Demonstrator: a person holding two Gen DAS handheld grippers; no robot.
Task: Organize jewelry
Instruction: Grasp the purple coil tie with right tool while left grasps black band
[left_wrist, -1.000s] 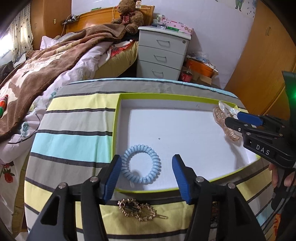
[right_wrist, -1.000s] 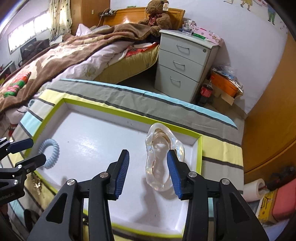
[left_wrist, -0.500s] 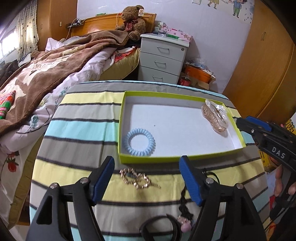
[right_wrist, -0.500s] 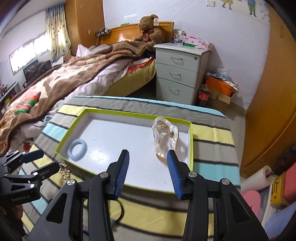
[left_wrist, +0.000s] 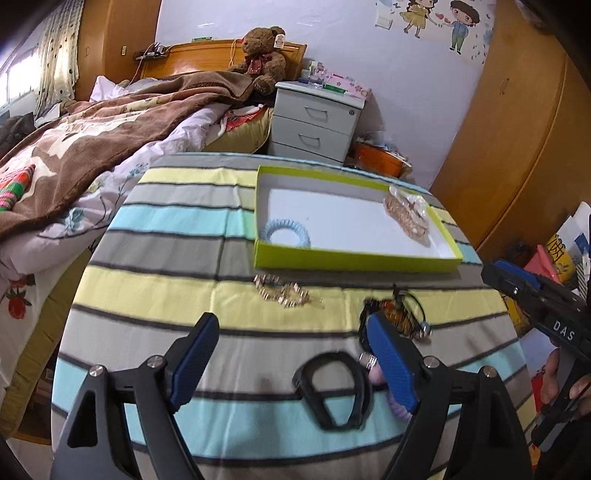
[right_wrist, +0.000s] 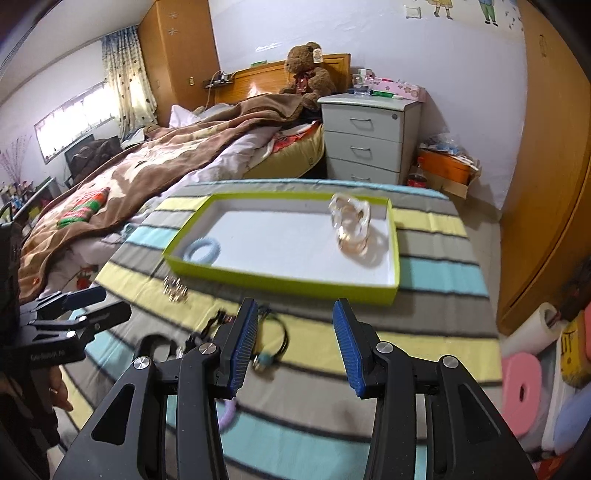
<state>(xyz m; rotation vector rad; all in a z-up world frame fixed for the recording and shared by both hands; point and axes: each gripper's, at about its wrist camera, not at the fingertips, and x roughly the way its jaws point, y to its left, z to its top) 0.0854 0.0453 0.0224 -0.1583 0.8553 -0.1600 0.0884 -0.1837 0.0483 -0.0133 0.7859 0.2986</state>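
A lime-green tray (left_wrist: 354, 260) (right_wrist: 280, 282) lies on the striped cloth. Inside it are a blue spiral hair tie (left_wrist: 284, 233) (right_wrist: 202, 250) and a clear amber hair claw (left_wrist: 408, 216) (right_wrist: 351, 223). On the cloth in front of the tray lie a gold hair clip (left_wrist: 284, 293) (right_wrist: 175, 290), a dark beaded hair tie (left_wrist: 399, 314) (right_wrist: 271, 343), a black claw clip (left_wrist: 334, 387) and a lilac hair tie (left_wrist: 397, 404) (right_wrist: 227, 415). My left gripper (left_wrist: 295, 363) hovers over the cloth, its jaws opening, nothing between them. My right gripper (right_wrist: 295, 345) stands open and empty.
A bed with a brown blanket (left_wrist: 92, 140) is on the left, and a grey drawer unit (left_wrist: 316, 123) stands behind the table. Wooden wardrobe doors (left_wrist: 517, 147) are on the right. Pink and blue items (right_wrist: 524, 387) lie on the floor at the right.
Both grippers have drawn back from the tray, leaving the blue hair tie and the amber claw in it. The left jaws have widened. More items on the cloth have come into view.
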